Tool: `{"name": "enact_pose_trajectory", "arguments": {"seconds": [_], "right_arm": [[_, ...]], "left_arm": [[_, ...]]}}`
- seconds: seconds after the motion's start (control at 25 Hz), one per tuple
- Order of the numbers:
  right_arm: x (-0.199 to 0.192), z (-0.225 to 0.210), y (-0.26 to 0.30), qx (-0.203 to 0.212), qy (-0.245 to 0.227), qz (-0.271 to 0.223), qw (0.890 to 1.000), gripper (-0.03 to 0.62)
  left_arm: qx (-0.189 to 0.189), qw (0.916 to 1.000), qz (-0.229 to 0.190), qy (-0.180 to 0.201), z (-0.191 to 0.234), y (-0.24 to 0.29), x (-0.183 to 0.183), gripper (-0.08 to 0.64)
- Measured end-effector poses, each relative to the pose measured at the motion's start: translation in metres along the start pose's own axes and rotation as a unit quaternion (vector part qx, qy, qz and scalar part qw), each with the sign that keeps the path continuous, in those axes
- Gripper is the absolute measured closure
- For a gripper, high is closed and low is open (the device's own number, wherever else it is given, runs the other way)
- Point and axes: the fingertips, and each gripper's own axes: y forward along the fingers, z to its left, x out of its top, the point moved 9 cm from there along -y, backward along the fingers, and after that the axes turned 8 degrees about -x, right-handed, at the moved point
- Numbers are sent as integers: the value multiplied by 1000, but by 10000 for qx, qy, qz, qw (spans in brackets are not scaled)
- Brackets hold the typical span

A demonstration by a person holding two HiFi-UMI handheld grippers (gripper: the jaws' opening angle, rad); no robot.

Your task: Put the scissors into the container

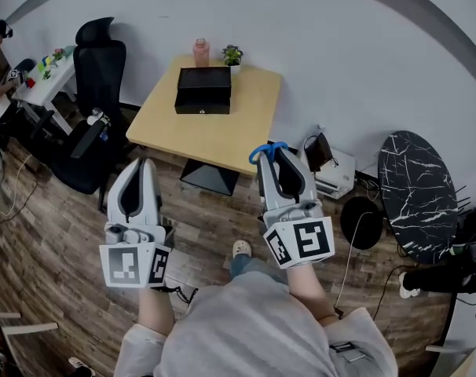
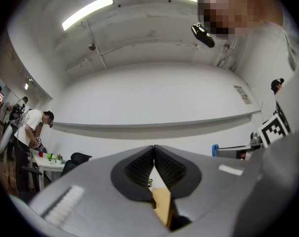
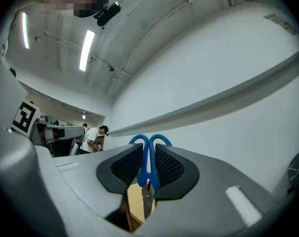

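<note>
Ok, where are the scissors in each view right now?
Head view: the scissors show as blue handles poking from the right gripper, over the table's near edge.
Left gripper view: only a blue sliver at right, possibly the scissors.
Right gripper view: scissors at centre, clamped between the jaws.
Shared landmark: the tan table.

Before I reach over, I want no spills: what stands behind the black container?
A pink bottle and a small potted plant stand behind the black container. Anything lower there is covered by the container.
</note>
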Motion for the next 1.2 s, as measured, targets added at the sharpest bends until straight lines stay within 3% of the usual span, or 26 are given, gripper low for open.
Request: {"name": "enact_pose_trajectory", "arguments": {"seconds": [0.16, 0.24, 0.6, 1.04, 1.2], "right_arm": [[1, -2, 17, 176, -45, -116, 9998, 512], [-3, -15, 49, 253, -33, -101, 9996, 512], [-22, -59, 139, 638, 0, -42, 9980, 514], [-44, -83, 188, 727, 163, 91, 9972, 516], [-51, -84, 209, 629, 147, 89, 9979, 517]], "left_arm": [[307, 9995, -94, 45, 7, 0, -6, 500], [447, 9990, -83, 23, 17, 27, -15, 500], [522, 9983, -119, 223, 33, 121, -31, 500], [583, 9980, 41, 242, 46, 169, -52, 500], [579, 9983, -42, 36, 65, 183, -69, 500]]}}
